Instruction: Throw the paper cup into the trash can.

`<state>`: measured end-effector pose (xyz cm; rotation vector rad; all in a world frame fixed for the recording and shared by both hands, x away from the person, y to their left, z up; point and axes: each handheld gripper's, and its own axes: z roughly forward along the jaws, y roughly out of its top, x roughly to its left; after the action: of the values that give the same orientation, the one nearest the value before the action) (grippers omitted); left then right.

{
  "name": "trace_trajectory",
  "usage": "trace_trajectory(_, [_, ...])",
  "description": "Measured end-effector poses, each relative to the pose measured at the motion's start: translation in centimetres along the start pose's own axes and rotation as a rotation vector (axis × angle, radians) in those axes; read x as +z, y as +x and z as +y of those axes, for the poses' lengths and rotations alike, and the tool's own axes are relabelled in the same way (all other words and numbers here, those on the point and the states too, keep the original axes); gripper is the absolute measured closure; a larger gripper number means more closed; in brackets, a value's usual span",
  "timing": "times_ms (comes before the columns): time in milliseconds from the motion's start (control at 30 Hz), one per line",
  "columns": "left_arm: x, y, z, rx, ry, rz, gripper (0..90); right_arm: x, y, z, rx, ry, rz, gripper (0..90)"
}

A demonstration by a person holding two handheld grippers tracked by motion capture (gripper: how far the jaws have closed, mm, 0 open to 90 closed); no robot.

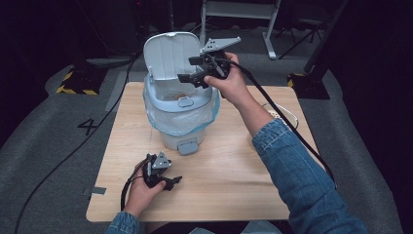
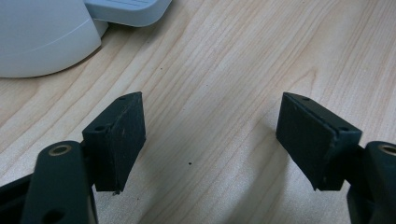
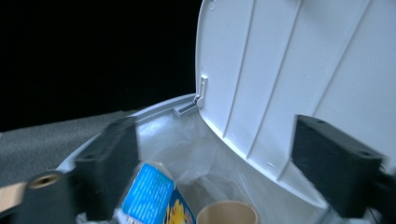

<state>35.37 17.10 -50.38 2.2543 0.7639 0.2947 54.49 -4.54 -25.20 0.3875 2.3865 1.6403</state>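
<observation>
Right gripper (image 1: 194,69) hangs jaws apart and empty over the open bin (image 1: 181,122) – blue packet (image 3: 152,193) and cardboard tube (image 3: 227,213) lie inside; left gripper (image 1: 171,181) open on table (image 1: 234,175) – risk: knocking the raised lid (image 1: 170,53) shut.

Carton (image 3: 154,196), cup (image 3: 228,213) in bin (image 1: 181,127)

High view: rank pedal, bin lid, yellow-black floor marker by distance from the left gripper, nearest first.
From the left gripper:
1. Pedal, at the bin's base on the table, just beyond the gripper.
2. Bin lid, raised open at the bin's far side.
3. Yellow-black floor marker, on the floor off the table's far-left corner.
</observation>
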Motion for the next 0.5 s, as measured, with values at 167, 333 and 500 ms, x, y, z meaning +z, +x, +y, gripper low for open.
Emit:
trace_trajectory(167, [0.0,0.0,0.0,0.0,0.001,-0.003,24.2,-2.5,0.5,0.3,-0.019,0.005,-0.038,18.5])
trace_trajectory(333, [-0.2,0.3,-0.2,-0.005,0.001,0.006,24.9,-5.3,0.9,0.4,-0.03,0.032,-0.084,21.8])
trace_trajectory(500, [-0.9,1.0,-0.8,-0.027,-0.002,0.026,25.5,-8.4,1.4,0.3,-0.043,0.072,-0.106,23.0])
